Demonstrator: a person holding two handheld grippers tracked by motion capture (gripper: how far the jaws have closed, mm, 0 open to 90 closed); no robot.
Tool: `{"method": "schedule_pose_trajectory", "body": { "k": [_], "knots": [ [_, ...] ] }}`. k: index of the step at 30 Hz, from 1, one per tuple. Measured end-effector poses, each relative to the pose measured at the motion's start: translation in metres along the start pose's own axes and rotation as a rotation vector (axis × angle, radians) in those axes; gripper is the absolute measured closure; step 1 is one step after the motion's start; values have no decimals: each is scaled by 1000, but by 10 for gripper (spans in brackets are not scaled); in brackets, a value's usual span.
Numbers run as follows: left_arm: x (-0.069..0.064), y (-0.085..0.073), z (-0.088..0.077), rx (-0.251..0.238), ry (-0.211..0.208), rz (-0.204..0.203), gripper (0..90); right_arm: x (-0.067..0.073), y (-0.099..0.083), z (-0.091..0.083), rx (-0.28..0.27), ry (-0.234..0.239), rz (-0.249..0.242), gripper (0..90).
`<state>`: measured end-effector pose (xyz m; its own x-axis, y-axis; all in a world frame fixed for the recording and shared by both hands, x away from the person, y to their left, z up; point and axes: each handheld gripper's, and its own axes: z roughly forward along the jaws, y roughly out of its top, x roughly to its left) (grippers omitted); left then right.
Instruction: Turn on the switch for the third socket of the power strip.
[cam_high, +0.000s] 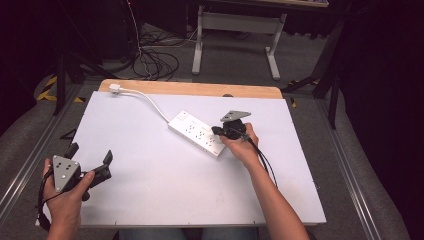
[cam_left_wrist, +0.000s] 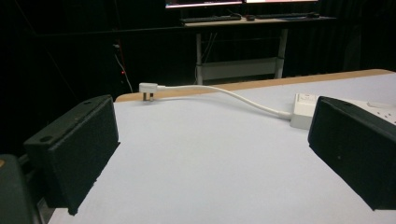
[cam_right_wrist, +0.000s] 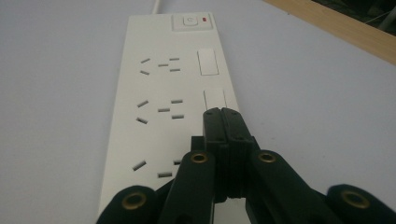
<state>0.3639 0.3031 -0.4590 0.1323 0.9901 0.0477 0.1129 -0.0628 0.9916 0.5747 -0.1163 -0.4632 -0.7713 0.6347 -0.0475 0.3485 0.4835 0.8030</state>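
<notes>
A white power strip (cam_high: 197, 133) lies slanted in the middle of the white table (cam_high: 150, 185), its cord running to a white plug (cam_high: 115, 88) at the far left edge. My right gripper (cam_high: 216, 131) is shut with nothing in it, its tips low over the strip's near end. In the right gripper view the joined tips (cam_right_wrist: 221, 112) sit over the power strip (cam_right_wrist: 159, 84) beside a small rectangular cover, past the sockets. My left gripper (cam_high: 90, 154) is held open near the table's front left, nothing between its pads (cam_left_wrist: 74, 149). The left gripper view shows the plug (cam_left_wrist: 148, 88) and cord ahead.
A wooden strip (cam_high: 200, 89) borders the table's far edge. Beyond it stand a desk frame (cam_high: 235, 30) and loose cables (cam_high: 155, 62) on the grey floor. The strip's switch (cam_right_wrist: 192, 21) with a red mark sits at its cord end.
</notes>
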Motion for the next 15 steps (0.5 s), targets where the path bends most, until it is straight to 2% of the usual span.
{"method": "schedule_pose_trajectory", "body": {
  "k": [13,15],
  "knots": [
    [2,-1,-4,2,9,-3,23,-3,-3,6,14,-18,3,900],
    [2,-1,-4,2,12,-2,23,-4,-4,7,2,-15,16,900]
  ]
}}
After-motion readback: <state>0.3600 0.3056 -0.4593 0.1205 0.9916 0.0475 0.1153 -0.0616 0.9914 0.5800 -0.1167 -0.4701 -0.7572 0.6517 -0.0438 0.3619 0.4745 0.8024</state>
